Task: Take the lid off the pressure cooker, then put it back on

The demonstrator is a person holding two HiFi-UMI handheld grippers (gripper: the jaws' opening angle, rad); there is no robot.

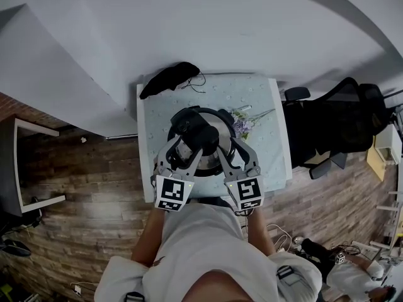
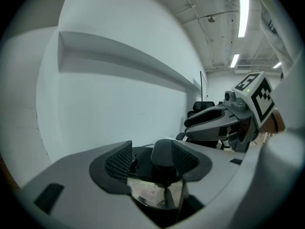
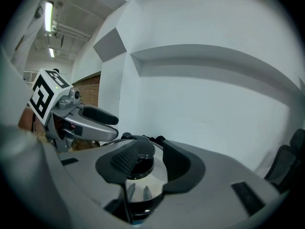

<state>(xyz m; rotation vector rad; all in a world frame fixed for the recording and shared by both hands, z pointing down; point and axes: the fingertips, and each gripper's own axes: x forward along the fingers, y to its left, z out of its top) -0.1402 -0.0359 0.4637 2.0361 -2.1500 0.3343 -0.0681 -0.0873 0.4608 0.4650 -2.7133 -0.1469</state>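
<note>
Though domed, mirror-bright steel lid (image 3: 145, 190)

Your room: white walls, plank floor, one small table

You stand on a dark wood-plank floor (image 1: 94, 187) at the near edge of a small table (image 1: 271, 137) covered with a pale patterned cloth, and its far edge faces a white wall (image 1: 94, 55). That wall carries a long shallow ledge (image 2: 124, 56). To your right a black office chair (image 1: 340, 121) sits just beside the table. To your left a strip of brick wall (image 1: 25, 112) shows, with a white furniture frame (image 1: 38, 126) near it. Overhead, tube lights (image 2: 243, 14) burn along a white ceiling (image 2: 209, 27). Cables (image 1: 283, 234) trail over the floor at near right.
</note>
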